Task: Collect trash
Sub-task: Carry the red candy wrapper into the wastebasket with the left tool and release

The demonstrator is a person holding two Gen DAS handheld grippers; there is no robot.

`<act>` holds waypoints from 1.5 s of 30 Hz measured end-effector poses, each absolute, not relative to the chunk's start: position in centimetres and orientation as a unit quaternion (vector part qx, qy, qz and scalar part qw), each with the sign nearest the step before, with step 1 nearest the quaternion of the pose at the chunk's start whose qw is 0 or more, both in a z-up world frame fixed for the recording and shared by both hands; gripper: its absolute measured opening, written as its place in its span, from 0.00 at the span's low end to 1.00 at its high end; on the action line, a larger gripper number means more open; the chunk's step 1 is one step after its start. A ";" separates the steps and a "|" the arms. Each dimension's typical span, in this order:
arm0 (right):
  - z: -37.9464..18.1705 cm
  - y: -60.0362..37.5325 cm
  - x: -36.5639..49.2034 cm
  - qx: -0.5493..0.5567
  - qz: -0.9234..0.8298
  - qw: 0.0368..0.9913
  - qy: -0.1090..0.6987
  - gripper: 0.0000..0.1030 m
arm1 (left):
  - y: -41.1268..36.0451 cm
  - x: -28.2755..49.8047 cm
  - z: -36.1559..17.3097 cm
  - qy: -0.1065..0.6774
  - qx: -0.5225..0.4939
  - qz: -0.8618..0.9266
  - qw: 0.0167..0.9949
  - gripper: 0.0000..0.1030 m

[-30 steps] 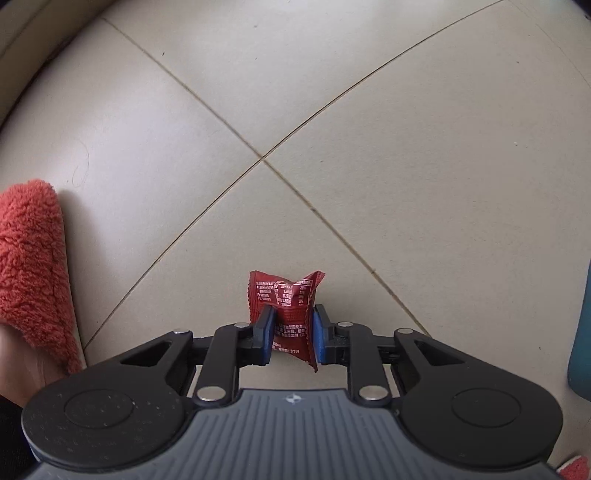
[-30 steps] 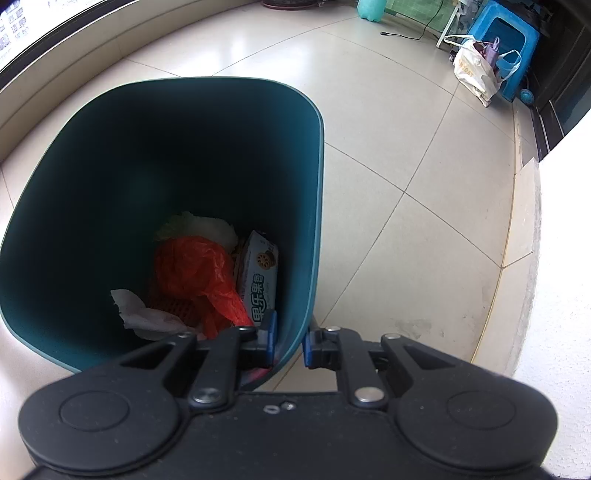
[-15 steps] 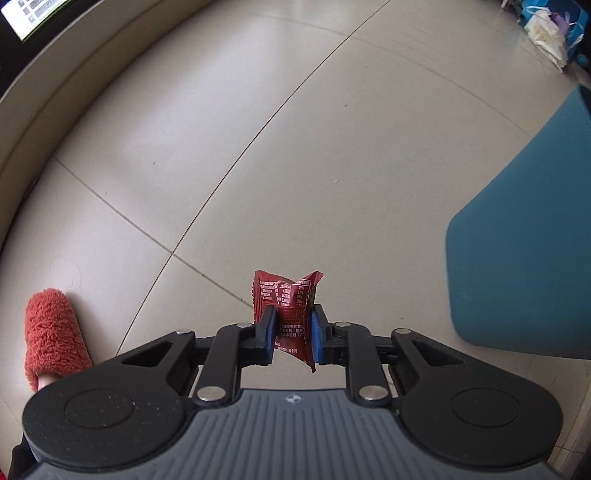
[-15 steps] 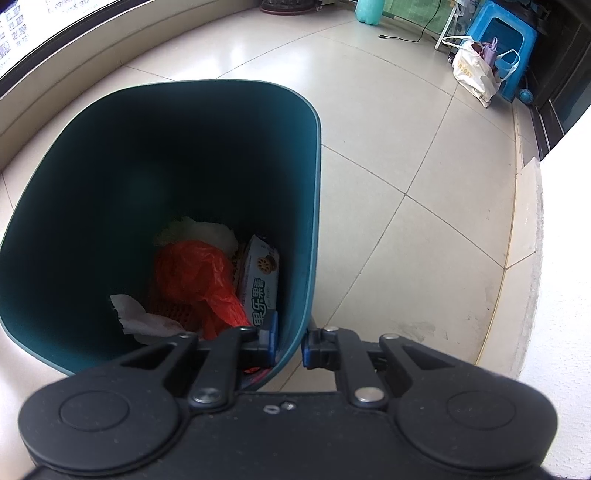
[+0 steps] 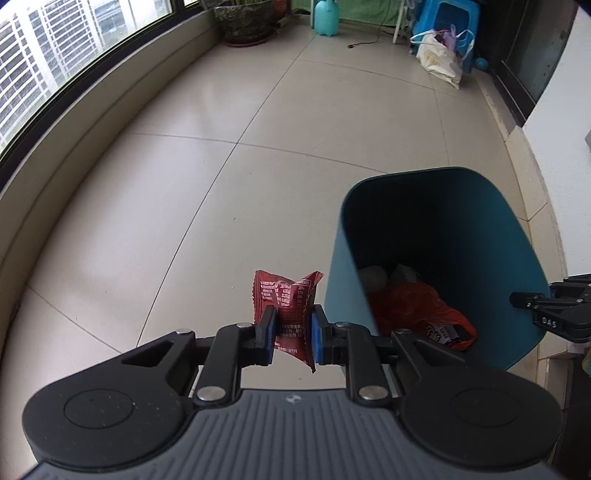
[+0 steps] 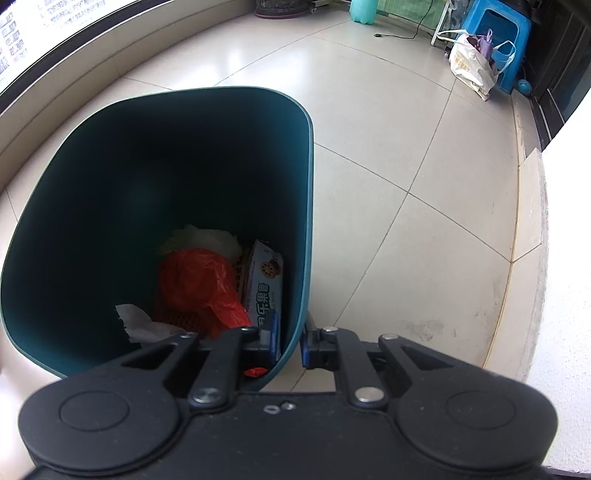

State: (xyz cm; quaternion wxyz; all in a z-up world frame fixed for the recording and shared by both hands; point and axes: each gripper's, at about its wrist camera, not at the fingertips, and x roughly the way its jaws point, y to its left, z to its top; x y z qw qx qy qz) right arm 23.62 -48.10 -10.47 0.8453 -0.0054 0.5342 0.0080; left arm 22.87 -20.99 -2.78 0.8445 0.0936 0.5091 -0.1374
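Both grippers are clamped on something. Left gripper (image 5: 291, 334) pinches a crumpled red snack wrapper (image 5: 286, 295) between its blue pads, holding it upright in the air above the tiled floor (image 5: 207, 177), just to the left of a teal trash bin (image 5: 347, 273). Most of the wrapper sticks up past the fingertips, white print facing the camera.

Right gripper (image 6: 290, 341) is closed on the bin's near wall (image 6: 295, 325): one pad sits inside the bin, the other outside, with the thin plastic edge squeezed between them. From the left wrist view, part of this gripper (image 5: 554, 310) shows at the bin's right side.

Inside the bin lie an orange-red plastic bag (image 6: 195, 284), a white biscuit packet (image 6: 264, 280) standing against the right wall, crumpled white paper (image 6: 136, 325) and a pale wad behind the bag.

Farther off, a blue plastic stool (image 6: 495, 22), a white shopping bag (image 6: 471, 64), a turquoise container (image 5: 327, 16) and a large plant pot (image 5: 243, 22) stand near the far wall beside a curved window (image 5: 48, 55).
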 end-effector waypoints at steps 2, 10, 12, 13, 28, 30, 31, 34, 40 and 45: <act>-10.5 -48.1 23.6 -0.005 0.009 0.846 0.534 0.11 | -22.7 23.1 -2.2 0.501 0.103 -0.153 0.846 0.18; -10.5 -48.2 23.5 -0.002 0.010 0.846 0.533 0.11 | -28.6 22.1 -4.4 0.492 0.144 -0.197 0.836 0.18; -10.5 -48.2 23.5 -0.002 0.011 0.847 0.532 0.11 | -29.6 22.2 -5.5 0.500 0.149 -0.201 0.829 0.18; -10.5 -48.2 23.5 -0.002 0.011 0.847 0.532 0.11 | -29.9 22.5 -5.9 0.504 0.152 -0.203 0.826 0.18; -10.7 -48.2 23.3 -0.001 0.017 0.848 0.529 0.11 | -34.1 26.5 -16.3 0.590 0.198 -0.175 0.763 0.18; -10.7 -48.2 23.3 -0.001 0.017 0.848 0.529 0.11 | -34.5 27.1 -17.4 0.604 0.202 -0.167 0.753 0.18; -10.7 -48.3 23.3 0.000 0.017 0.848 0.529 0.11 | -34.7 27.4 -18.0 0.613 0.200 -0.163 0.747 0.18; -10.7 -48.3 23.3 0.001 0.019 0.849 0.528 0.12 | -34.9 27.9 -19.3 0.634 0.194 -0.164 0.731 0.18; -10.7 -48.6 23.0 0.003 0.022 0.850 0.527 0.12 | -35.2 28.5 -21.0 0.664 0.182 -0.175 0.703 0.21; -10.7 -48.8 22.9 0.007 0.023 0.850 0.526 0.12 | -34.7 28.4 -20.6 0.656 0.165 -0.185 0.713 0.52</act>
